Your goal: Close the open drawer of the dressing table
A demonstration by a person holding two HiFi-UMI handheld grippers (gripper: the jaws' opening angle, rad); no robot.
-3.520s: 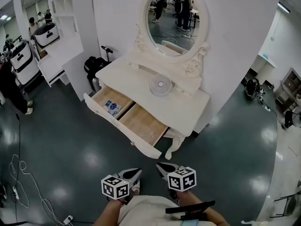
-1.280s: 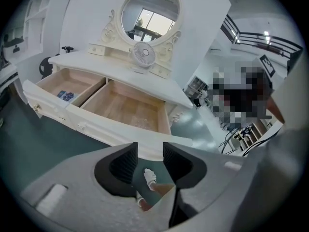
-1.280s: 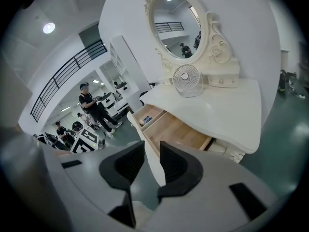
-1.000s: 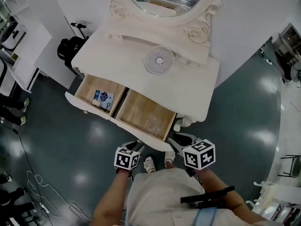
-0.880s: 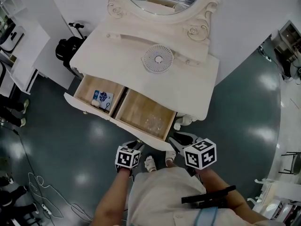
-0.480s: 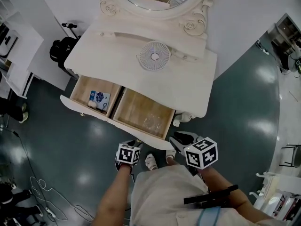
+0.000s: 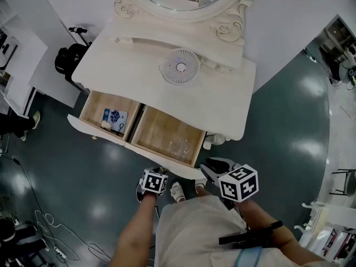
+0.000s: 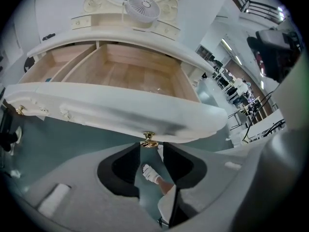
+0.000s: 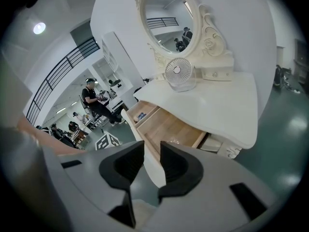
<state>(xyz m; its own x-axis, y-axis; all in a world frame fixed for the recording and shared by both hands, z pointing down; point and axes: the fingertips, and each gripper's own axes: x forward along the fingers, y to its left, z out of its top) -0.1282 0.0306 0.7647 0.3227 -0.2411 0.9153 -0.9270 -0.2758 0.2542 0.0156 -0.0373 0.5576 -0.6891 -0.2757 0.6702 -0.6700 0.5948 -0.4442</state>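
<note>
Head view: nothing closed yet — drawer (image 7: 167,141) pulled well out from under the bench (image 7: 222,107), both wooden compartments exposed. Left gripper (image 8: 152,148) with jaws slightly apart, tips right at the brass knob (image 8: 149,139) below the drawer front (image 8: 111,110), clamped on nothing. Right gripper (image 9: 151,153) likewise parted and empty, lined up on that front's right end — contact unclear. Whole push left to do.
</note>
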